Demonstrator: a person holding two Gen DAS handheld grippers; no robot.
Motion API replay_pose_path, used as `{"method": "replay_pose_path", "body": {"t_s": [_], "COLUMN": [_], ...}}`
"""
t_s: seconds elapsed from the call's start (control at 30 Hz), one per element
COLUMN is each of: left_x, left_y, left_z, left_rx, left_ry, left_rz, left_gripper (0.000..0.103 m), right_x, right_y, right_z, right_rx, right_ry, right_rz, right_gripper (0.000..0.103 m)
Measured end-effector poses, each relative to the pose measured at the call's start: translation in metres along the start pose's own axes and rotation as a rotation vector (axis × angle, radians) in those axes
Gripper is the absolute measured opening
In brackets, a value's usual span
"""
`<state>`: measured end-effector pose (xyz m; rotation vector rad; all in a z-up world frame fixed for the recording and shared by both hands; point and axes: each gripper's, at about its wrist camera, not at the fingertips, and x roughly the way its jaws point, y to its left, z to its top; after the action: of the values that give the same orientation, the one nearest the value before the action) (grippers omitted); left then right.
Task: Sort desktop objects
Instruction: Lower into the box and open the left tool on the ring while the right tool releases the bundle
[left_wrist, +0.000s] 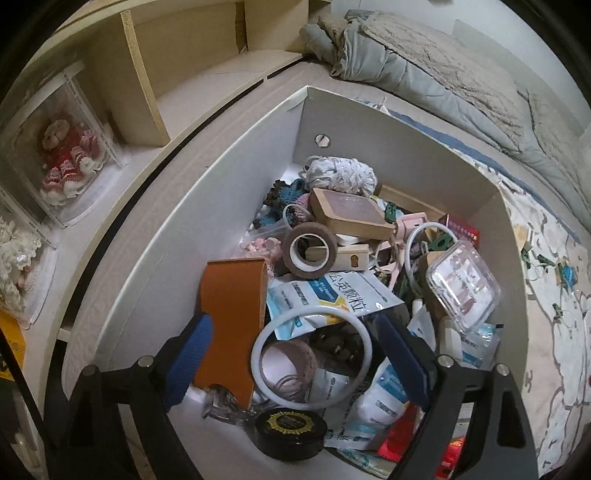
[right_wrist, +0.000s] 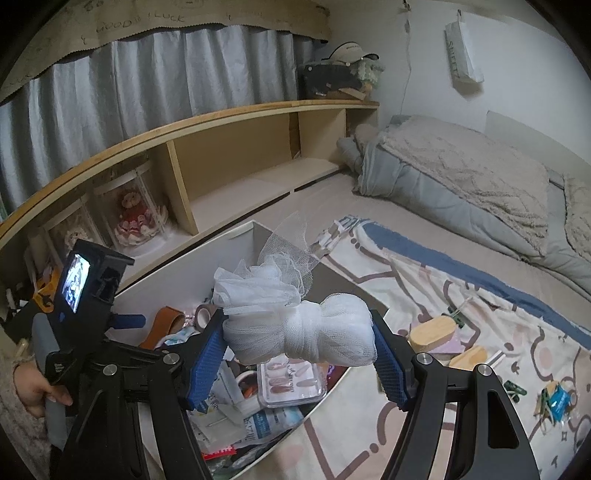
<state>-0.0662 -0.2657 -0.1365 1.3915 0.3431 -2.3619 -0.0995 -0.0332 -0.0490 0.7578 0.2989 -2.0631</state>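
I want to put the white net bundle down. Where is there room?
Bare patterned sheet lies between the box and the wooden blocks. The box is crammed with tape and packets. The right gripper holds the net bundle.

A bundle of white mesh gauze (right_wrist: 299, 332), soft and loosely woven, was clamped between ribbed blue rubbery pads (right_wrist: 388, 365) on matt black plastic arms. In the matt white board box (left_wrist: 207, 206), a smooth tan leather strap (left_wrist: 232, 325), a glossy white plastic ring (left_wrist: 312, 356), a clear glossy plastic case (left_wrist: 463, 286) and a rough brown tape roll (left_wrist: 310, 251) were seen.
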Motion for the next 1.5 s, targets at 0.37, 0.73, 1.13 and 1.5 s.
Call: {"method": "replay_pose_path", "body": {"t_s": [0.37,0.73,1.13,1.5], "left_x": [-0.042,-0.081,-0.111,-0.138], "left_y": [0.030,0.057,0.067,0.099], "left_z": [0.013,0.015,0.013,0.011], "left_rx": [-0.129,-0.229,-0.216,-0.327], "left_ry": [-0.109,-0.216,-0.296,-0.389], "left_rz": [-0.083,-0.134,-0.110,-0.081], "left_gripper": [0.091,0.091,0.091,0.091], "right_x": [0.026,0.049,0.082,0.102], "right_y": [0.013,0.059,0.099,0.122], "right_z": [-0.011,-0.024,-0.030,-0.031], "right_rx": [0.019,-0.003,0.045,0.041], "right_ry": [0.066,0.115,0.222,0.292], "right_rz": [0.039,0.098,0.175,0.217], "right_gripper": [0.073,0.074,0.073,0.073]}}
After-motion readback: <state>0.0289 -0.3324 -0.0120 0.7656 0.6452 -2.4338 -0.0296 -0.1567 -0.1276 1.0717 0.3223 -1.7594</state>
